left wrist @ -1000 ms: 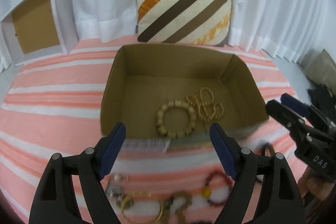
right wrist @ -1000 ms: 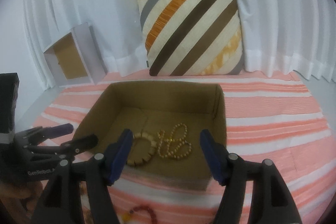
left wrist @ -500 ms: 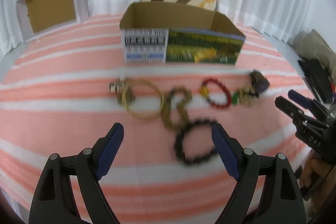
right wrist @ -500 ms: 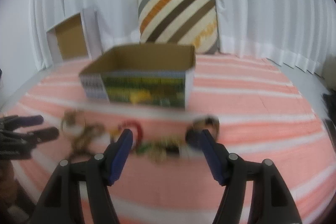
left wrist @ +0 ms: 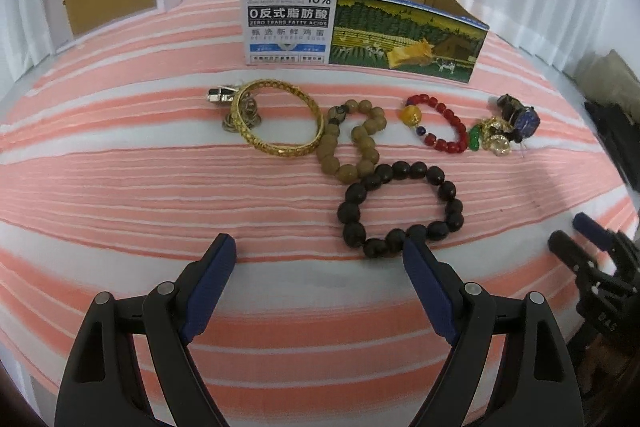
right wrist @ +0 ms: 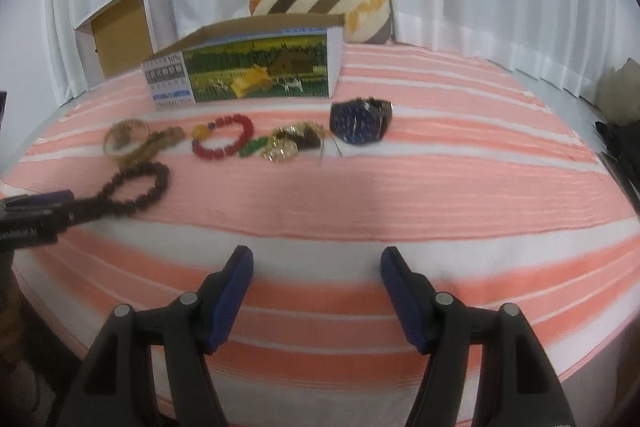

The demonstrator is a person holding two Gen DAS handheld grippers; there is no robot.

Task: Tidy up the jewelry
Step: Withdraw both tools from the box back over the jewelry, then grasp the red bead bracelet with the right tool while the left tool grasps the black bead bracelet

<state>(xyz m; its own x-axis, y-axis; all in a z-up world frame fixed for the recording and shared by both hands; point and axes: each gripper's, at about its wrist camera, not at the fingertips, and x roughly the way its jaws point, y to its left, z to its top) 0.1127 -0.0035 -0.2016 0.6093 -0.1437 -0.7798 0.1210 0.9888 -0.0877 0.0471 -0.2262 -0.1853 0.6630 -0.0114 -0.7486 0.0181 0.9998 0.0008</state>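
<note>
Fingers of the left gripper [left wrist: 316, 253] are spread wide with nothing held; the right blue pad sits just at the near rim of the dark bead bracelet [left wrist: 400, 209]. Right gripper [right wrist: 316, 267] is likewise wide open and empty, held back over bare striped bedspread [right wrist: 440, 187], well apart from the jewelry. Likely next: the dark bracelet is to be straddled at one point of its loop, pinched across a single bead, lifted clear before travel to the printed cardboard box [left wrist: 360, 35] behind. Beads are round and glossy, so slip is a risk; soft ribbed cloth may be caught. Tan bead bracelet [left wrist: 352, 141] touches the dark one and the rigid gold bangle [left wrist: 280, 119]; red bracelet [left wrist: 440, 125] and watch [right wrist: 360, 121] lie further right.
</note>
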